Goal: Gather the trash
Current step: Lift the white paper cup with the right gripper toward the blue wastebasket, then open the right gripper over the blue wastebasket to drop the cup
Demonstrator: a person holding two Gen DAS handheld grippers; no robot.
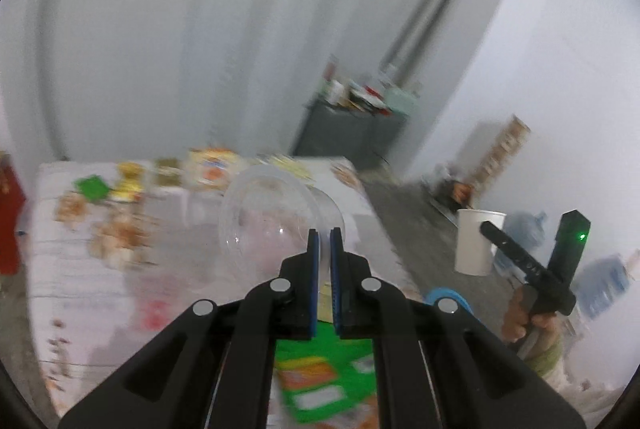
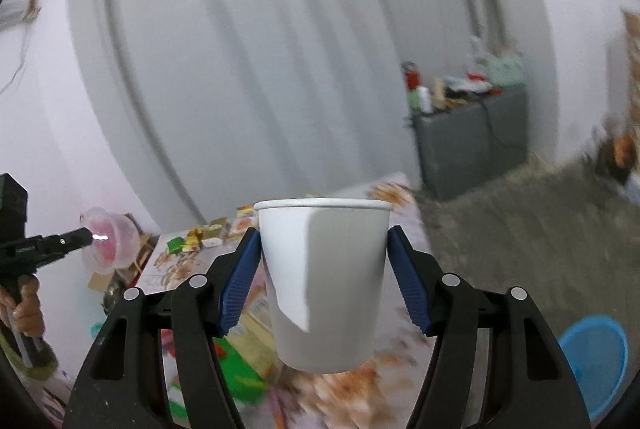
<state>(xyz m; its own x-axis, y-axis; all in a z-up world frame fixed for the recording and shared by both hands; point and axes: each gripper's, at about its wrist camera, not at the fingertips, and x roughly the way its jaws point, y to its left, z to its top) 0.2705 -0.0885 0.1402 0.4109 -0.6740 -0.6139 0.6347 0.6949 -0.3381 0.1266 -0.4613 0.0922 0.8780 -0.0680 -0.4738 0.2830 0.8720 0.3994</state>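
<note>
Mid-task: our left gripper (image 1: 324, 233) is clenched on the rim of a clear domed plastic lid (image 1: 276, 217), and our right gripper (image 2: 322, 243) grasps a white paper cup (image 2: 325, 281), both held above the littered table (image 1: 80, 289). Wrappers remain there; a blue bucket (image 2: 596, 357) stands beside it, we judge for disposal.

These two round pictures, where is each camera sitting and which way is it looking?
Left wrist view: sits on the left gripper, looking forward along its fingers, which pinch a clear plastic cup above the littered table; the person's right hand shows at the right.
Right wrist view: sits on the right gripper, looking forward along its fingers, which clamp a white paper cup; the left hand shows at the left.
Shared: the table, both cups, the blue bucket, the grey cabinet.
</note>
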